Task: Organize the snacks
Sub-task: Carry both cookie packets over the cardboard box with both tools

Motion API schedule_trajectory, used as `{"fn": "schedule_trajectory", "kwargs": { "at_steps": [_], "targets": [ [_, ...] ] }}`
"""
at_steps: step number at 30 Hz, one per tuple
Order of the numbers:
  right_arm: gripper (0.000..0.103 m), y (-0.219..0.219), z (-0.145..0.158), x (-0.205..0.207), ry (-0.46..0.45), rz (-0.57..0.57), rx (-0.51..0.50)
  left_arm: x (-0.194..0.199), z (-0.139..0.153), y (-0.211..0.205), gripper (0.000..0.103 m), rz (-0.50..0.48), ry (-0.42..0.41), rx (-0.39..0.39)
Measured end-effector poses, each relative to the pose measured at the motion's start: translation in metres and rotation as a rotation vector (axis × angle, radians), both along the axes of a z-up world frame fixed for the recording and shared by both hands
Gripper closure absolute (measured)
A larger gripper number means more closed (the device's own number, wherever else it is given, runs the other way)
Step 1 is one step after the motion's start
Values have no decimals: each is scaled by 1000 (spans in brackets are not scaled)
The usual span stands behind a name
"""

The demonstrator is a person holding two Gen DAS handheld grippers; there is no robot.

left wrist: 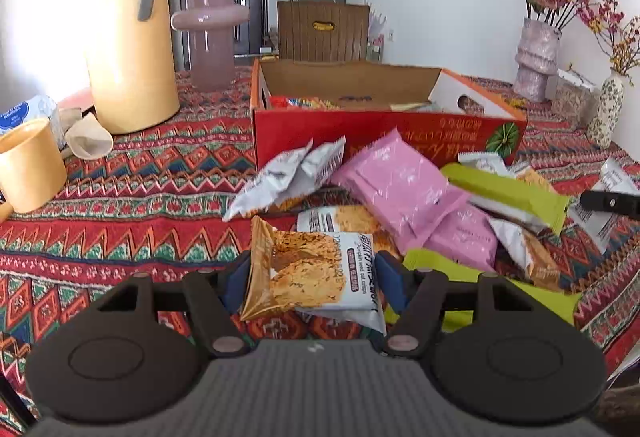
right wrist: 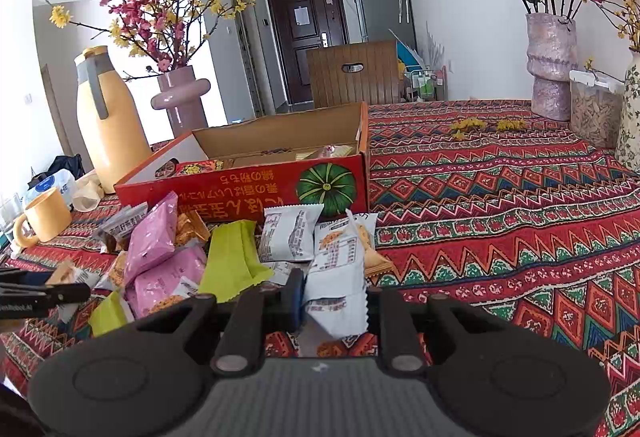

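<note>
- Left hand-held gripper (left wrist: 316,279): fingers apart at mid width, clamped across a gold-and-white foil packet of oat crisps (left wrist: 308,273). Blue pads press both side edges; the packet looks held clear of the pile.
- Right hand-held gripper (right wrist: 334,303): fingers close together, pinching a white crinkle-edged snack packet (right wrist: 338,289) by a narrow fold.
- Target, as judged: the open red cardboard box with a pumpkin print (left wrist: 360,135), straight ahead of both grippers and beyond the pile, already holding some snacks.
- Risk: the left grip sits on soft foil edges, so the packet could buckle and slip out on the lift.
- Risk: the right grip has only a thin pinch, so the packet may swing or tear free in transit.
- Risk: the box's near wall stands tall. A low carry would snag a packet on the rim.
- In the way: loose pink plastic pouches (left wrist: 404,185), lime-green wrappers (left wrist: 512,193) and grey foil packets (left wrist: 288,177) lie between the grippers and the box on the patterned red counter (left wrist: 152,205).
- To the left, well clear: a yellow jug (left wrist: 128,49), a yellow mug (left wrist: 30,165) and a pink vase (left wrist: 210,33).
</note>
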State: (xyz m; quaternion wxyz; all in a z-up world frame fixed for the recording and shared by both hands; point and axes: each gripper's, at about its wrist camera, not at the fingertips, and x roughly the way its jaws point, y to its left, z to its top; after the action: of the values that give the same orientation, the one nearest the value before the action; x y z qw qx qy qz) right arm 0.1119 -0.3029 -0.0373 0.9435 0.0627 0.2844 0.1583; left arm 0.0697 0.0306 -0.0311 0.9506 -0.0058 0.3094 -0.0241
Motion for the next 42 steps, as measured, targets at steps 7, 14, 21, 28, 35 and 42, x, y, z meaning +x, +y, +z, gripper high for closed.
{"fn": "schedule_trajectory", "kwargs": {
  "at_steps": [7, 14, 21, 28, 35, 42],
  "targets": [
    [85, -2, 8, 8, -25, -1, 0, 5, 22, 0, 37, -1, -62, -10],
    [85, 6, 25, 25, -72, 21, -28, 23, 44, -4, 36, -6, -128, -10],
    [85, 10, 46, 47, -127, 35, -47, 48, 64, -8, 36, -4, -178, -23],
    [85, 19, 61, 78, -152, 51, -56, 80, 75, -12, 36, 8, -198, -22],
    [85, 32, 69, 117, -150, 69, -50, 114, 79, -13, 36, 35, -199, -19],
    [85, 52, 63, 157, -119, 69, -12, 154, 77, -17, 36, 69, -186, -34]
  ]
}}
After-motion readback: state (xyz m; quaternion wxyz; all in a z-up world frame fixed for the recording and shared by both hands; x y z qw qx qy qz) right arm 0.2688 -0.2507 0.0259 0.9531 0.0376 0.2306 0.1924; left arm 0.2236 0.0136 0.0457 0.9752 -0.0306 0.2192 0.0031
